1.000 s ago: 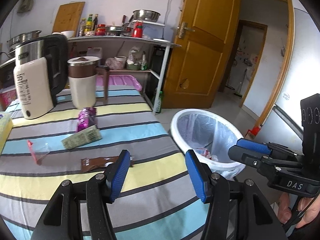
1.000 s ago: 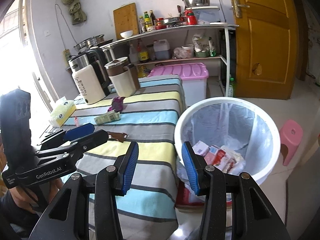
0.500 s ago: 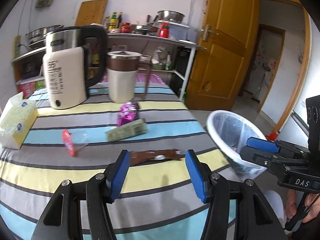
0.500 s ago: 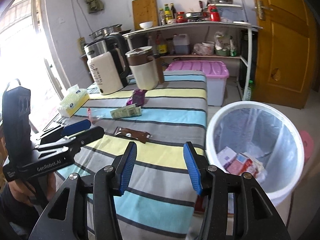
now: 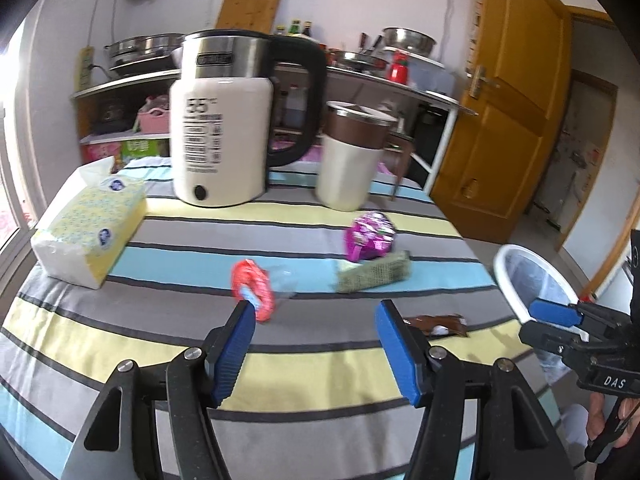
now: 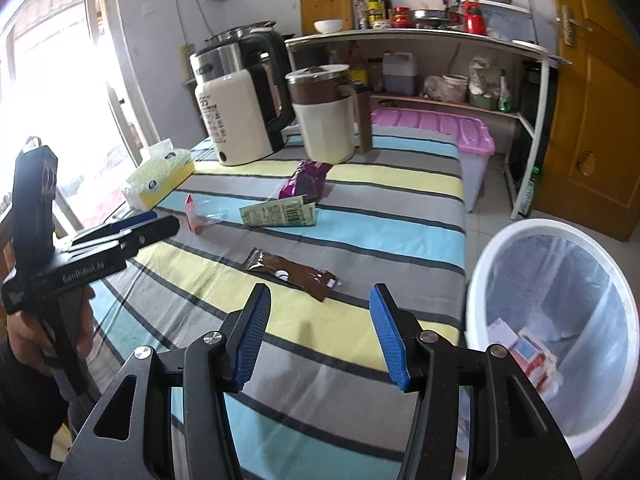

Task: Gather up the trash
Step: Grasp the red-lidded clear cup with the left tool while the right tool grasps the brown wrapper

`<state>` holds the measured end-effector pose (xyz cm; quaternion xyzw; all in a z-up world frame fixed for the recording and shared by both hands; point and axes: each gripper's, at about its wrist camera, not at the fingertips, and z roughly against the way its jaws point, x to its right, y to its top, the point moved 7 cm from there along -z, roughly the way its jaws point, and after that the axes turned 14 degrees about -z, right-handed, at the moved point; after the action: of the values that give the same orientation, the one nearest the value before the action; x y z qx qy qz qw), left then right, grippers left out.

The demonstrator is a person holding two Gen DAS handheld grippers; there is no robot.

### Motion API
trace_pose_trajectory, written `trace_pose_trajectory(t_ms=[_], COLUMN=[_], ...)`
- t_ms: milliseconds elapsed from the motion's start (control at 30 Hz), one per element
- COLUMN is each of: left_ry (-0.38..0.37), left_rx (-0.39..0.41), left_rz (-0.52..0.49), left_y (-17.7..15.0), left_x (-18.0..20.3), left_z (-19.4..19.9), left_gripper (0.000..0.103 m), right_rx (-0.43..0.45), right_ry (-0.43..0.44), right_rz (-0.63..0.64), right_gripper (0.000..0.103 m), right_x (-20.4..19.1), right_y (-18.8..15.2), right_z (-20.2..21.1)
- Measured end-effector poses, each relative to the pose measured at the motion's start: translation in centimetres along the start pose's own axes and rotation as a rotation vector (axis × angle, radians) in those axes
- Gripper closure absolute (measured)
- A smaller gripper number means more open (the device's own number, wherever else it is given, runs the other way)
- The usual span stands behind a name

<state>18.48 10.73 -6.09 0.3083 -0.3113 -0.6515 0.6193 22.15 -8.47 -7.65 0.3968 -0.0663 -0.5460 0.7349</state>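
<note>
Striped tablecloth [image 5: 320,376] now fills both views; the lined bin [image 6: 560,320] has slid aside. Left gripper [image 5: 316,344] and right gripper [image 6: 316,332] are opening, empty. Nearest lies the brown wrapper [image 6: 290,274], then red-edged clear packet [image 5: 256,284], green packet [image 5: 374,274], purple wrapper [image 5: 370,236]: next pickup is being approached.

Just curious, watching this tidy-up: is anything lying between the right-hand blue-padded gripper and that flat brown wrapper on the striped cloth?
Nothing: in the right wrist view only bare striped tablecloth separates the opening, empty right gripper from the brown wrapper.
</note>
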Motion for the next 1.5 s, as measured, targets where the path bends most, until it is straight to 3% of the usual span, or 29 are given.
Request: trace_pose_trajectory(t_ms=[233,533,933,967,1033,1133,1333,1500], left_ry=[0.025,0.005,-0.088,-0.092,-0.111,-0.135,-0.095,-0.123], left_rx=[-0.027,-0.074,-0.122,-0.118,-0.114,-0.107,-0.09,-0.156], left_rz=[0.008,-0.006,-0.025,-0.029,-0.037,-0.063,-0.066,-0.024], left_y=[0.1,0.4,0.3,0.3,0.3,0.2,0.6,0.2], left_x=[-2.5,-3.8,-3.4,-3.3,-2.8,-1.7,-2.4,-3.7], left_z=[-1.7,-4.5,-7.0,-6.8,-6.6,-6.2,-6.0,-7.9], left_gripper=[0.037,0.036,0.036,0.036,0.036,0.036,0.036,0.036], right_rx=[-0.044,-0.096,-0.156,-0.157,-0.154,-0.156,-0.154,-0.155], right_ry=[0.01,0.011,-0.01,-0.007,-0.009,0.0,0.006,0.012], right_rz=[0.044,0.131,0.194,0.188,0.184,0.163,0.126,0.108], right_gripper=[0.05,0.045,0.046,0.048,0.064,0.077,0.081,0.081], right_x=[-0.8,-2.0,-2.4,-2.3,-2.4,-2.3,-1.9,-1.6], right_y=[0.4,0.7,0.3,0.2,0.1,-0.3,-0.9,-1.0], right_z=[-2.7,-6.1,-8.4,-8.2,-7.9,-7.6,-6.6,-6.3])
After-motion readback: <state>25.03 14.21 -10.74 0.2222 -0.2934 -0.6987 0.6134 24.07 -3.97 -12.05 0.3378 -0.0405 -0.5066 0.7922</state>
